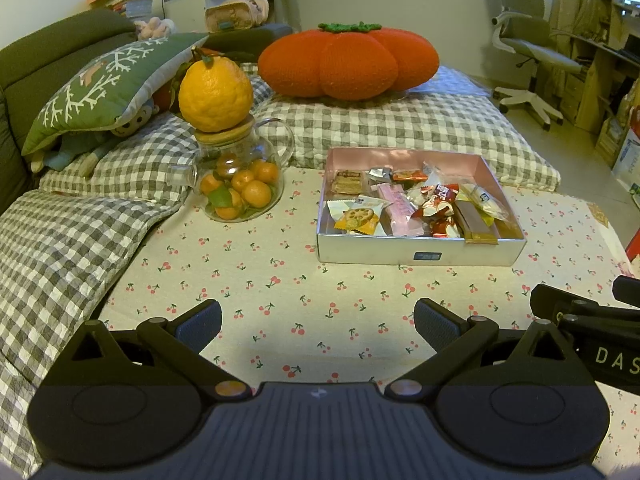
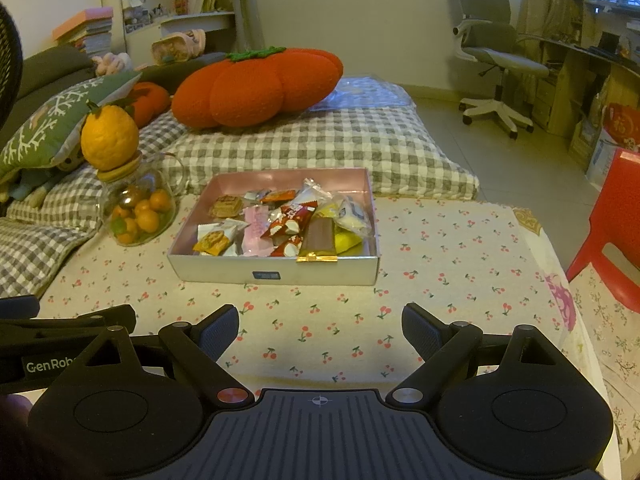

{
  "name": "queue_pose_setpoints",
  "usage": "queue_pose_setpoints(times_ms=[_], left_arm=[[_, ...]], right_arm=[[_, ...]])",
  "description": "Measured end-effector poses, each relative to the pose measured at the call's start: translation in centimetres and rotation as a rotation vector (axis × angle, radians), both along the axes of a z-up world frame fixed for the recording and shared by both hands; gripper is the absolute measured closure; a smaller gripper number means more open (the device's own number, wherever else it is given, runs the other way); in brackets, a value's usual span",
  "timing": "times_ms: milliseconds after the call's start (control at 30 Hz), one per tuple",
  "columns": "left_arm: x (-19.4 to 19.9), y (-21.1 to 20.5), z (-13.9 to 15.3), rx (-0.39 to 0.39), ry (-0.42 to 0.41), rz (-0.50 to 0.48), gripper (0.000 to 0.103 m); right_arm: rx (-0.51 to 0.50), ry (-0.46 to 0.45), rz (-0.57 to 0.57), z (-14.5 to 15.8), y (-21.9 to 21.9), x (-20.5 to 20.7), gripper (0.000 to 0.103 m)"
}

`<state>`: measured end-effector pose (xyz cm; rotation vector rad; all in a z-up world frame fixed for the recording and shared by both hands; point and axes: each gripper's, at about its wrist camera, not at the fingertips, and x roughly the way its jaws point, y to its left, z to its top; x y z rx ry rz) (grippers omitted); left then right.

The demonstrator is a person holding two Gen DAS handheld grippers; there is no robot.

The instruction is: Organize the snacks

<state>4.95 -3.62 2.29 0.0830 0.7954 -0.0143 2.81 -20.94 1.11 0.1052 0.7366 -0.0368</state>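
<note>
Jaws of left gripper [image 1: 318, 326] and right gripper [image 2: 320, 330] standing spread, empty, hovering near desk [image 1: 280, 280]. Snacks [image 1: 416, 204] lying jumbled inside box [image 1: 420, 254]; none showing outside. Sorting within box appearing outstanding.

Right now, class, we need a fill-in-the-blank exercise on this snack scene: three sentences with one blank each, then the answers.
1. The wrapped snacks lie inside a shallow ____.
2. The large yellow citrus fruit rests on the lid of the glass ____.
3. The fingers of both the left gripper and the right gripper are spread ____.

Answers: box; teapot; open
</note>
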Motion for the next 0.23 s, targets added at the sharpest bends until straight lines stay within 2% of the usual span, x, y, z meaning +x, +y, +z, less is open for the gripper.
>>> queue_pose_setpoints(times_ms=[233], left_arm=[[0.04,0.10,-0.16,0.001,0.003,-0.001,0.000]], right_arm=[[-0.001,0.001,0.001,-0.12,0.10,-0.01,0.012]])
